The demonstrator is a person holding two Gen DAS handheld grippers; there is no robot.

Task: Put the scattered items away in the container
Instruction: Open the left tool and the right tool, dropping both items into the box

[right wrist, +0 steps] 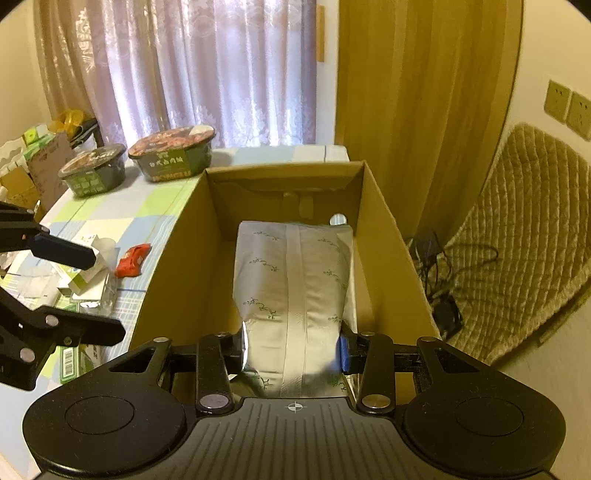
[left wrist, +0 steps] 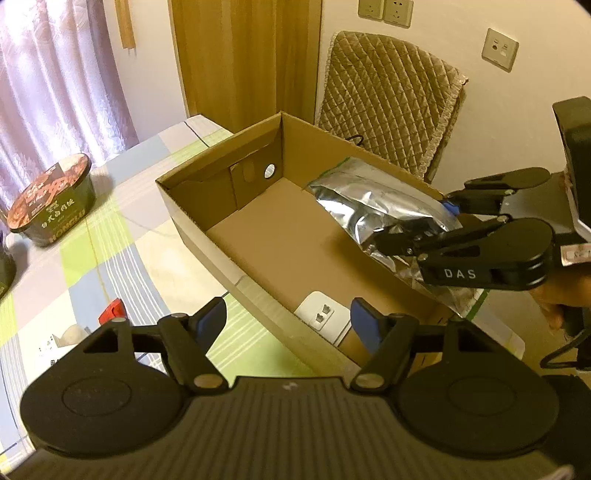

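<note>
Now: silver pouch held inside the box

Right gripper (right wrist: 293, 349) reaches level into the cardboard box (right wrist: 173, 258), fingers clamped on the silver pouch (right wrist: 291, 280) lying lengthwise inside. Left gripper (left wrist: 287, 319) hovers over the box's near wall, fingers spread wide, holding nothing.

The room behind our table

We see a quilted chair cover (left wrist: 388, 99), wall sockets (left wrist: 386, 12), a sheer curtain (right wrist: 207, 70), a wooden panel (right wrist: 417, 96) and tangled cables (right wrist: 439, 266).

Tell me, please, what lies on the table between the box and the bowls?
Mostly bare tablecloth: in the right wrist view, the nearer bowl sits just beyond the box corner, with only cloth between them.
</note>
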